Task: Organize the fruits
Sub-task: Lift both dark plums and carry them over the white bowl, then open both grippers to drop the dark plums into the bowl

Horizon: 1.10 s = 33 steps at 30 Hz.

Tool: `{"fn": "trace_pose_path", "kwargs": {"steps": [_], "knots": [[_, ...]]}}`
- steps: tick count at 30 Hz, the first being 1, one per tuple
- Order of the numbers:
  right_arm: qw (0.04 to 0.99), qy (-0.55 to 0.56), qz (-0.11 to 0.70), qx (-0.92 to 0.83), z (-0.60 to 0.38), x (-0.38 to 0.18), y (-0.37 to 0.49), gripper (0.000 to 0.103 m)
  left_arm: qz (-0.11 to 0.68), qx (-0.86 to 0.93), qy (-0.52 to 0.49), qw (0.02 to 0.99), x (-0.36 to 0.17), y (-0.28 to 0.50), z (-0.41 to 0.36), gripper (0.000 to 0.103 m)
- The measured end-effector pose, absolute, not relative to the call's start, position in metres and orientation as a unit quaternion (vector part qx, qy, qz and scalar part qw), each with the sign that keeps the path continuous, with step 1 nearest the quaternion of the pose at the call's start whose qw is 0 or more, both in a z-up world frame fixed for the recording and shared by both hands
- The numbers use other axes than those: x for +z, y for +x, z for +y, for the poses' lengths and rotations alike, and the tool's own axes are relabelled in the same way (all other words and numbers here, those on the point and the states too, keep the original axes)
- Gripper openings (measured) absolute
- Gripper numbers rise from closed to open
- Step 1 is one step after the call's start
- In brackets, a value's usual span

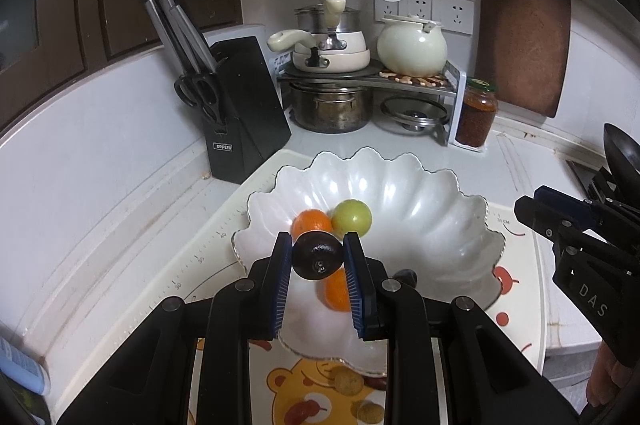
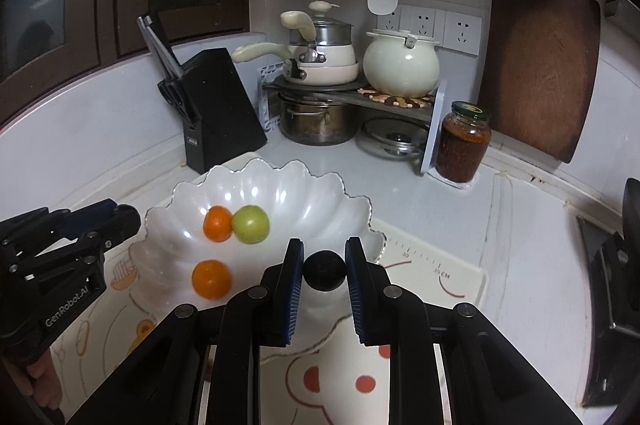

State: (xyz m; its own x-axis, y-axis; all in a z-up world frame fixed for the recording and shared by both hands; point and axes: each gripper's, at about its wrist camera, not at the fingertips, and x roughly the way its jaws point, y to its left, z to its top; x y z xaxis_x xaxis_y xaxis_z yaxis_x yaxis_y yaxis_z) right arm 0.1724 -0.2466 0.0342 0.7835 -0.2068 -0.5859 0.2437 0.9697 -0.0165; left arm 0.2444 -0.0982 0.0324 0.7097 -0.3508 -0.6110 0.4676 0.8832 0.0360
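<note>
A white scalloped bowl (image 1: 420, 193) sits on a cartoon mat and also shows in the right wrist view (image 2: 304, 185). It holds two oranges (image 2: 218, 223) (image 2: 211, 279) and a green fruit (image 2: 251, 224). My left gripper (image 1: 318, 259) is shut on a dark plum (image 1: 318, 256), held over the bowl's near side, above an orange (image 1: 336, 289). My right gripper (image 2: 324, 271) is shut on a second dark plum (image 2: 324, 270) over the bowl's right rim. Each gripper shows at the edge of the other's view.
A black knife block (image 1: 240, 109) stands behind the bowl at the left. A rack with pots (image 1: 332, 45) and a white kettle (image 1: 412, 49) fills the back corner. A sauce jar (image 1: 476, 113) and a brown cutting board (image 1: 524, 33) are at the back right.
</note>
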Motion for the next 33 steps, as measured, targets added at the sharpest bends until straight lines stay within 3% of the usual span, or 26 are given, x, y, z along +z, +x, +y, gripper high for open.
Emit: {"fn": "trace_pose_path", "kwargs": {"steps": [26, 28, 29, 31, 33], "knots": [[0.932, 0.039, 0.345, -0.102, -0.261, 0.003, 0.215, 0.023, 0.347, -0.204, 0.095, 0.911, -0.003, 0.279, -0.114, 0.027], [0.931, 0.040, 0.348, -0.097, -0.260, 0.002, 0.216, 0.023, 0.349, -0.203, 0.096, 0.910, -0.004, 0.278, -0.114, 0.029], [0.931, 0.040, 0.349, -0.097, -0.261, 0.002, 0.216, 0.023, 0.349, -0.202, 0.097, 0.910, -0.004, 0.278, -0.114, 0.035], [0.931, 0.039, 0.350, -0.098, -0.260, 0.002, 0.216, 0.027, 0.346, -0.198, 0.097, 0.912, -0.003, 0.276, -0.113, 0.043], [0.931, 0.038, 0.349, -0.102, -0.261, 0.002, 0.215, 0.043, 0.344, -0.194, 0.097, 0.914, -0.001, 0.275, -0.112, 0.048]]}}
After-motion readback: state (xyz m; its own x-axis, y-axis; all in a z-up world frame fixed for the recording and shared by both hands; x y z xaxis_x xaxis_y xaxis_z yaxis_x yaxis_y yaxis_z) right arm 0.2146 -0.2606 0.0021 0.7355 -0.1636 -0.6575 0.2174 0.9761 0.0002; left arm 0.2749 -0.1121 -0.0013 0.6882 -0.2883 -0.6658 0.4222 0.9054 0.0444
